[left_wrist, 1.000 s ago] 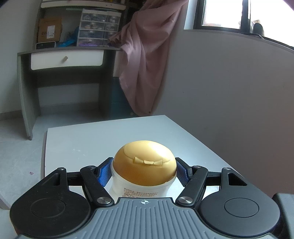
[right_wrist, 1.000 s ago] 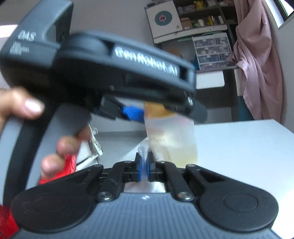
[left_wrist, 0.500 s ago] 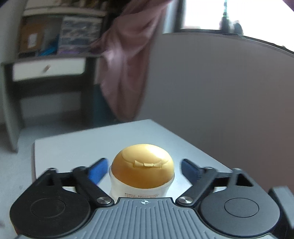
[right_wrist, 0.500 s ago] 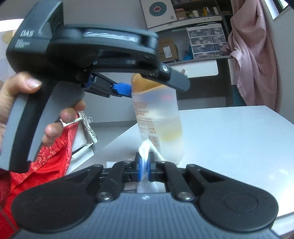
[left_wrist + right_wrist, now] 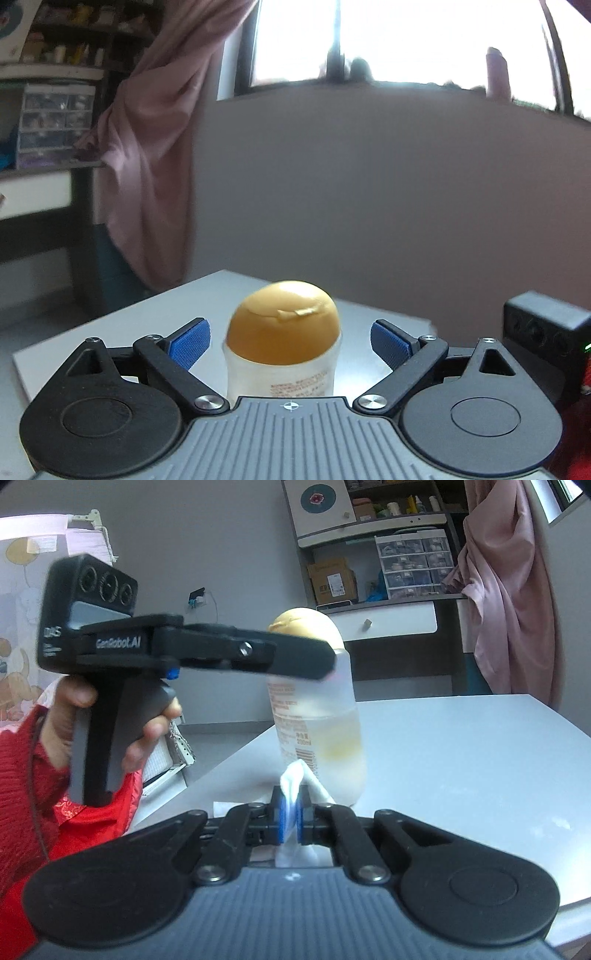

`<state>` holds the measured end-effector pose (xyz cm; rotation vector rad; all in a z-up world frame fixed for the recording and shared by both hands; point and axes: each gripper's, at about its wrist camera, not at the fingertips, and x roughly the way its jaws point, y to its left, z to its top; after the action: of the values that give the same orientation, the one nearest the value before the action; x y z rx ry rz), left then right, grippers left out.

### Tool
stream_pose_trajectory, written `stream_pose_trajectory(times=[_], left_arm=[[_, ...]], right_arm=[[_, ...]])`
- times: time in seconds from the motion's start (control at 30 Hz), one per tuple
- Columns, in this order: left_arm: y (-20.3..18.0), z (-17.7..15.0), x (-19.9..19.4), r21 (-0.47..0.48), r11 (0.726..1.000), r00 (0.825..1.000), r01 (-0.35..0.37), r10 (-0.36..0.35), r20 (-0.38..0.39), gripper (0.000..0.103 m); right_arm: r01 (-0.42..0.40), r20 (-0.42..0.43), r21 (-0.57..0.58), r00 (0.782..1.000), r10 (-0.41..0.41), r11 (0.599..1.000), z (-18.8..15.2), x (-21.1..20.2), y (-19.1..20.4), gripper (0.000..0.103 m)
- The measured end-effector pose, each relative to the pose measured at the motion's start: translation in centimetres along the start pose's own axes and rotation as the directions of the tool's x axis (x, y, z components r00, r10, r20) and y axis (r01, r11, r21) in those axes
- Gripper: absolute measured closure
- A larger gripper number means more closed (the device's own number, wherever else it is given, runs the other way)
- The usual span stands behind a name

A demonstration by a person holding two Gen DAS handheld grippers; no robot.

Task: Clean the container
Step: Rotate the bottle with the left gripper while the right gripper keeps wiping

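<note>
**Bottle free between left pads; right gripper pinching wipe**

The container (image 5: 319,716), a translucent bottle with a rounded yellow-orange cap (image 5: 283,328), stands upright on the white table (image 5: 461,760), some pale yellow liquid low inside. Left gripper (image 5: 291,341): jaws have just been opening and now stand spread, one blue pad on each side of the cap, a clear gap on both sides, no contact. Right gripper (image 5: 290,818): jaws pressed together on a white wipe (image 5: 295,775), whose folded top stands up against the bottle's lower front. A hand (image 5: 122,734) in a red sleeve (image 5: 26,782) holds the left gripper's handle. Behind: pink curtain (image 5: 509,602), grey desk with drawer (image 5: 388,622).
</note>
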<state>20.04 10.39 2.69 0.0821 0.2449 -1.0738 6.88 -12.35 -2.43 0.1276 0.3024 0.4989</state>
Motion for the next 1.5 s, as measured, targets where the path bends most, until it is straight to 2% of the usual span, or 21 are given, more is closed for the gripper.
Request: stream_pose_trajectory(times=[0.07, 0.23, 0.3, 0.33, 0.43, 0.53, 0.73, 0.83, 1.0, 1.1, 1.3, 1.4, 1.5], left_arm=[[0.9, -0.4, -0.2, -0.022, 0.999, 0.999, 0.038, -0.038, 0.024, 0.008], [2.1, -1.6, -0.1, -0.035, 0.997, 0.994, 0.070, -0.066, 0.088, 0.011], [2.4, -2.0, -0.3, -0.055, 0.991, 0.986, 0.119, -0.111, 0.126, 0.047], [2.4, -2.1, -0.3, -0.057, 0.990, 0.984, 0.133, -0.124, 0.131, 0.047], [1.5, -2.1, -0.1, -0.023, 0.993, 0.987, 0.114, -0.111, 0.114, 0.047], [1.1, -1.4, 0.2, -0.029, 0.997, 0.994, 0.073, -0.070, 0.086, 0.047], [-2.3, -0.3, 0.4, -0.019, 0.997, 0.997, -0.078, 0.079, 0.012, 0.048], [-4.3, 0.4, 0.7, -0.030, 0.981, 0.981, -0.190, 0.189, -0.029, 0.050], [-7.3, 1.1, 1.1, -0.060, 0.933, 0.933, -0.356, 0.351, -0.082, 0.052], [-9.4, 1.0, 1.1, -0.013, 0.911, 0.907, -0.413, 0.410, -0.097, 0.052], [-10.2, 2.8, 1.2, -0.061, 0.872, 0.868, -0.486, 0.474, -0.149, 0.052], [-10.1, 4.2, 1.6, -0.038, 0.866, 0.857, -0.499, 0.487, -0.166, 0.052], [-9.8, 4.8, 1.6, -0.042, 0.864, 0.856, -0.502, 0.489, -0.168, 0.052]], right_arm=[[0.000, 0.000, 0.004, 1.000, 0.000, 1.000, 0.0, 0.0, -0.1, 0.098], [0.002, -0.003, 0.016, 1.000, -0.002, 1.000, 0.3, 0.0, 0.1, 0.098], [0.009, -0.004, 0.017, 1.000, -0.009, 1.000, 0.4, 0.2, 0.9, 0.098], [0.014, -0.003, 0.018, 1.000, -0.014, 1.000, 0.3, 0.5, 1.4, 0.098], [0.014, -0.001, 0.021, 1.000, -0.014, 1.000, 0.2, 0.4, 1.4, 0.098], [0.013, 0.002, 0.029, 1.000, -0.013, 1.000, 0.2, 0.3, 1.3, 0.098], [0.019, 0.018, 0.034, 1.000, -0.019, 0.999, 0.1, -0.3, 1.3, 0.098], [0.021, 0.026, 0.041, 0.999, -0.022, 0.999, 0.2, -0.6, 1.1, 0.098], [0.031, 0.044, 0.060, 0.998, -0.033, 0.998, 0.2, -1.3, 0.6, 0.098], [0.033, 0.055, 0.066, 0.998, -0.037, 0.997, 0.2, -1.8, 0.3, 0.098], [0.038, 0.100, 0.074, 0.994, -0.045, 0.997, 1.0, -2.7, -0.3, 0.098], [0.022, 0.139, 0.070, 0.990, -0.032, 0.997, 1.7, -2.8, -0.6, 0.098], [0.007, 0.176, 0.057, 0.984, -0.017, 0.998, 2.5, -2.5, -0.5, 0.098]])
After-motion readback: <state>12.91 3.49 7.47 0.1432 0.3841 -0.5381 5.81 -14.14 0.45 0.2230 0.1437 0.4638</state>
